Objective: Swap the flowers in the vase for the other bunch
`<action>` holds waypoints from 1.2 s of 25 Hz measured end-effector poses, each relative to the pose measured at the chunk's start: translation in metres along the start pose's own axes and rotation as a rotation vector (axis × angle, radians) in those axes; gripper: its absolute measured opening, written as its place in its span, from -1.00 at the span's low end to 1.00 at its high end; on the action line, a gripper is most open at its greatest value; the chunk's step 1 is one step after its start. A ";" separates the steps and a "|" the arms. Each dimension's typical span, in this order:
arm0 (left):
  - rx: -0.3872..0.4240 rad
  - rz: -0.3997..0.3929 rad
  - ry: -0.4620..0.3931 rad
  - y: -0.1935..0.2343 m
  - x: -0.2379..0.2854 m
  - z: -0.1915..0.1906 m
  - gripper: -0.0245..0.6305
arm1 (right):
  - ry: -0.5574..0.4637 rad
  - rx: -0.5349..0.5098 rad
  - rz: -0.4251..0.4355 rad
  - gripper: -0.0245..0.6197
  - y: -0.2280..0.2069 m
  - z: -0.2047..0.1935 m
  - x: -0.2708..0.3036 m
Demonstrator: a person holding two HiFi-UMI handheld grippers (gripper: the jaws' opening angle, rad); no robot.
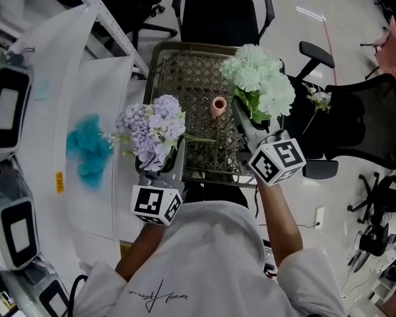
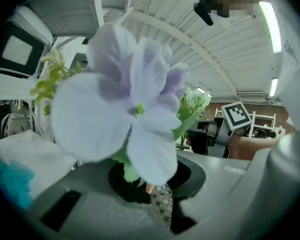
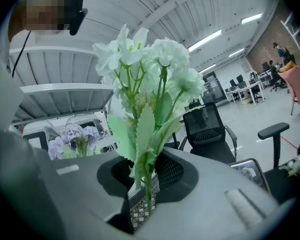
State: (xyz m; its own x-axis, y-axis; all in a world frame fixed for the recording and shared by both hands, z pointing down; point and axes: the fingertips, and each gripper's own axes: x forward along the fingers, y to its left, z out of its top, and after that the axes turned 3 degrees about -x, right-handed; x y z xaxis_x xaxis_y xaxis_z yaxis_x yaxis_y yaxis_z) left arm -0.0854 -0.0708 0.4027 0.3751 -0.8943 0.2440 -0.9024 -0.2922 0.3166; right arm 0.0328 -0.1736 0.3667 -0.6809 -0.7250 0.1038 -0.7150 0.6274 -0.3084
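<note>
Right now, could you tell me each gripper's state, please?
Left gripper: closed on the pale purple artificial flower bunch.
Right gripper: closed on the white artificial flower bunch.

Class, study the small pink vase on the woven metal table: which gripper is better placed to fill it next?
Right, probably. The right gripper, shut on the white-and-green flower bunch, has its stems close beside the small pink vase, which looks empty. The left gripper holds the lilac flower bunch farther off.

Black office chair (image 1: pixel 224 18), lattice table (image 1: pixel 185 78)
</note>
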 end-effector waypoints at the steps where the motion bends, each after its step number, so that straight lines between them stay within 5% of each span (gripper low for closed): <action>1: -0.002 0.004 0.001 0.001 0.000 0.000 -0.80 | 0.001 0.000 0.002 -0.69 -0.001 -0.001 0.003; 30: -0.023 0.068 0.050 0.012 0.010 -0.009 -0.80 | -0.030 -0.001 -0.030 -0.70 -0.050 -0.025 0.046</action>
State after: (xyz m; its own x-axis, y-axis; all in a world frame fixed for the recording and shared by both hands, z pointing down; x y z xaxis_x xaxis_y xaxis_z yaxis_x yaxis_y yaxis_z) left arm -0.0907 -0.0804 0.4177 0.3242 -0.8933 0.3113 -0.9212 -0.2233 0.3187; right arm 0.0336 -0.2309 0.4110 -0.6539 -0.7518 0.0847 -0.7355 0.6054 -0.3041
